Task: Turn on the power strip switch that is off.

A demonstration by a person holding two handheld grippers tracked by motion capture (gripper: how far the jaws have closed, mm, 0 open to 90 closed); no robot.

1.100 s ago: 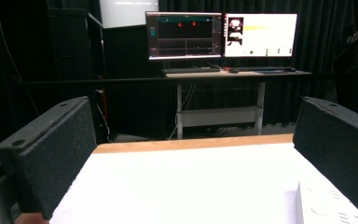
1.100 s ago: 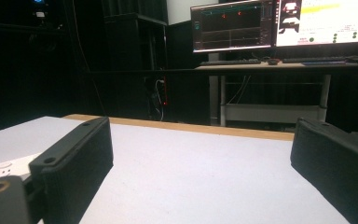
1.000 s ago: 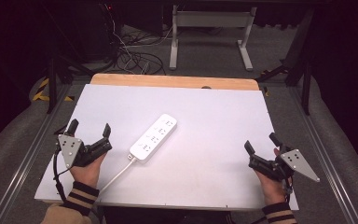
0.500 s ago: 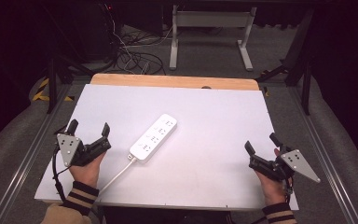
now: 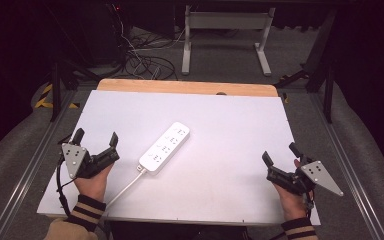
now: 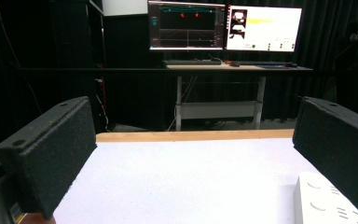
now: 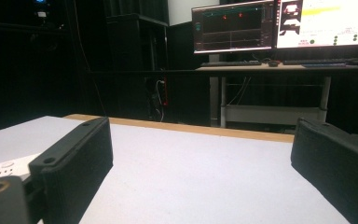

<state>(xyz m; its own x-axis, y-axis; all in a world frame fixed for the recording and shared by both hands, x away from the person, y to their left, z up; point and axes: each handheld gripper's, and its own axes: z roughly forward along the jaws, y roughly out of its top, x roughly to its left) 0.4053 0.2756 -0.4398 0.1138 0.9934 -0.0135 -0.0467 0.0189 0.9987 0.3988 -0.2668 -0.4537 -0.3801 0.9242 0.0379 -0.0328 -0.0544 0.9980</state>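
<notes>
I've got the left hand-held gripper (image 5: 96, 141) at eight o'clock and the right hand-held gripper (image 5: 281, 160) at four, both spread and empty; power strip (image 5: 164, 147) lies mid-counter (image 5: 230, 115), untouched, so approaching it looks next

Black grippers (image 5: 96, 144) with grey triangular plates (image 5: 73, 159); tan, dark-striped sleeve cuffs (image 5: 88, 212).

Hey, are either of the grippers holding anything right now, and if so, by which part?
Nothing is held. Left gripper and right gripper are open, apart from the white power strip.
</notes>
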